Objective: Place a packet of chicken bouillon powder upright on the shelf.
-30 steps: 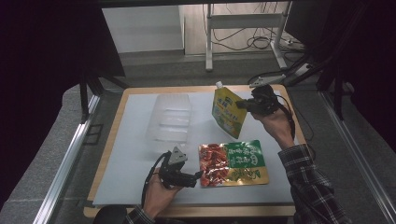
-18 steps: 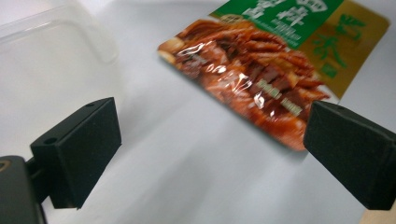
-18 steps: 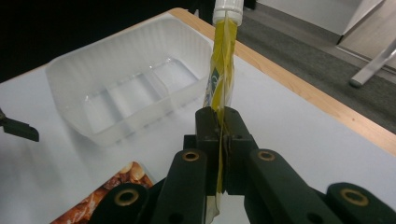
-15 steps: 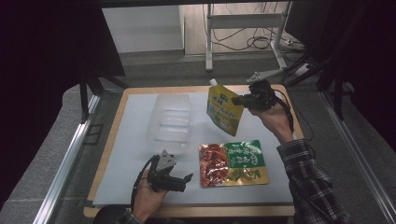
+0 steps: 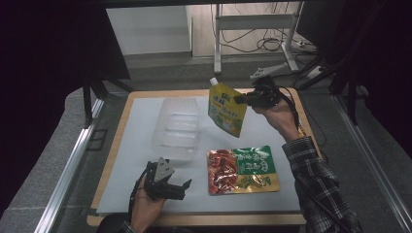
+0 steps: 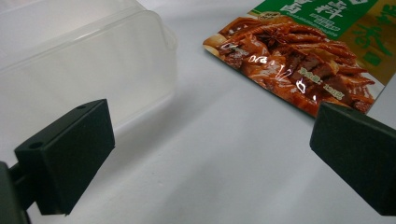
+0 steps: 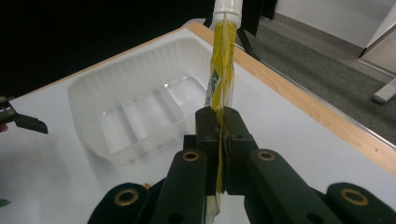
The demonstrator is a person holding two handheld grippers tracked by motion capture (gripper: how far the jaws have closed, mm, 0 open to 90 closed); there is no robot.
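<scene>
Your right gripper point(image 5: 239, 98) pinches the yellow spout pouch point(image 5: 225, 109) by its edge, aloft beside the clear tray point(image 5: 176, 127). Your left gripper point(image 5: 183, 189) gapes wide, empty, near the red-green packet point(image 5: 243, 170).

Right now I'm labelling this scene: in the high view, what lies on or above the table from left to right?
Left hand-held gripper → clear plastic tray → yellow spout pouch → right hand-held gripper. The red-and-green pouch's place overlaps these, so it is omitted.
</scene>
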